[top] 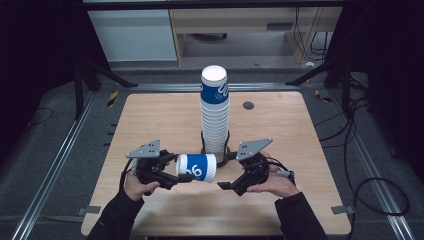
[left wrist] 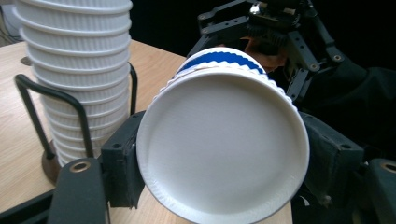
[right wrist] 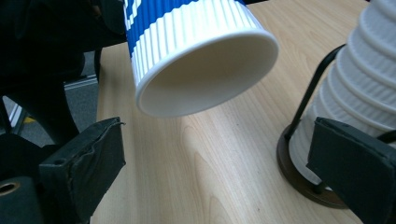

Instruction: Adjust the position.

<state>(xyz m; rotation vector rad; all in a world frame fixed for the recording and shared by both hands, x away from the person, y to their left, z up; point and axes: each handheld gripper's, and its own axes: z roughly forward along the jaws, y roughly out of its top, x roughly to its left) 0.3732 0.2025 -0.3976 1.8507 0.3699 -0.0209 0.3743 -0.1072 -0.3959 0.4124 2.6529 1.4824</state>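
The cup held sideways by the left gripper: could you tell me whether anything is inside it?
The right gripper view looks into the cup's open mouth: the inner wall in sight is bare. Its deepest part, near the base, is out of sight.

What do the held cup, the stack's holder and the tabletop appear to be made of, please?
Held cup: likely paper, matte, with a ribbed blue-and-white sleeve and a rolled rim. Holder: probably metal, bent dark rod on a round base. Tabletop: light wood or wood-look laminate, grain visible.

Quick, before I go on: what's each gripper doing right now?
Left gripper: shut on the blue-and-white ribbed paper cup, held sideways by its base end.
Right gripper: open, holding nothing, facing the cup's mouth.
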